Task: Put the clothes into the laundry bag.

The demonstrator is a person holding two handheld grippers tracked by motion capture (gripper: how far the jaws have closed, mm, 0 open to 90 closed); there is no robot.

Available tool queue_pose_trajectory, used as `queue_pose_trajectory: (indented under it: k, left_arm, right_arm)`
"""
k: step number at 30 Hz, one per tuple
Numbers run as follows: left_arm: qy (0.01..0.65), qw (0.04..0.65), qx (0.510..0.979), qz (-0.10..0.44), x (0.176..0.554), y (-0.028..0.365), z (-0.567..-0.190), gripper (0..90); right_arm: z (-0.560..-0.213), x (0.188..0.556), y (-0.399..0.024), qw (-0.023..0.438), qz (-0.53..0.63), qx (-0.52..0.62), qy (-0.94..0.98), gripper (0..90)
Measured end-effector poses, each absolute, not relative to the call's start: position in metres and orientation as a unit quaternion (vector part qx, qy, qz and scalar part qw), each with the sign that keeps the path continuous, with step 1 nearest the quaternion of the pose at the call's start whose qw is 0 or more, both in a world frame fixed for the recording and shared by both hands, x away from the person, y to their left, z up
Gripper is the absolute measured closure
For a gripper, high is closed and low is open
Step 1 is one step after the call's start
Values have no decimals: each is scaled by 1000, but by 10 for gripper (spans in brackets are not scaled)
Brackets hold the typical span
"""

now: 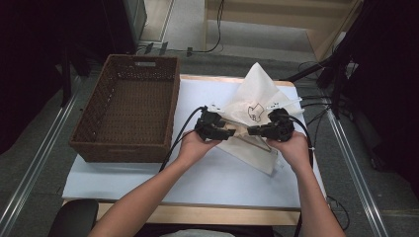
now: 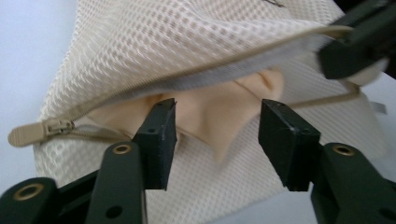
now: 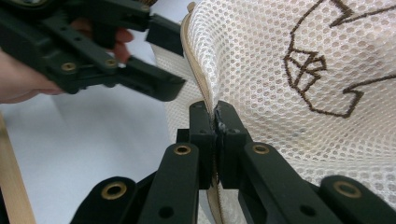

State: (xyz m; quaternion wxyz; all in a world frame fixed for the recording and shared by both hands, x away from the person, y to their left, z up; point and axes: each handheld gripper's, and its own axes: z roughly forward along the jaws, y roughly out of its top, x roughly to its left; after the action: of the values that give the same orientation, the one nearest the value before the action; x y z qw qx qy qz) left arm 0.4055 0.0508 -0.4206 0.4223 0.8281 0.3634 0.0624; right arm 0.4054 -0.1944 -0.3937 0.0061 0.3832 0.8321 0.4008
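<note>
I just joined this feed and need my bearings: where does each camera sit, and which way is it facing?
High view: above the person's side, looking forward and down on the table; both forearms enter from below.
Left gripper view: along its open jaws toward the mesh bag.
Right gripper view: along jaws shut on the bag's edge.
Shared: both gripper views show the bag and the other gripper.

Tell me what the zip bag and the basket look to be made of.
Mesh laundry bag: soft cream synthetic netting, going by its honeycomb holes, with tan zipper tape.
Basket: dark brown woven wicker or rattan, matte; the weave texture shows, the exact fibre is unclear.
</note>
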Motion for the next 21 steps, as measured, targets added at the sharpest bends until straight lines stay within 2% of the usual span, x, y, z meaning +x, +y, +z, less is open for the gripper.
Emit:
queue_pose_trajectory:
  k: [6,13,16,21]
  left_arm:
    - [353,421,834,46,393,52,-423,591]
    - [340,411,845,37,394,36,-442,847]
    - [347,398,848,42,402,27,-454,884]
    - [356,385,849,64,419,12,-464,881]
  right_arm:
    - [-393,405,-193,9,400,384,832,885]
    - [-393,405,-193,7,400,385,831,885]
    - [-393,405,-194,8,401,383,832,885]
    - [-393,405,-195,7,403,382,832,885]
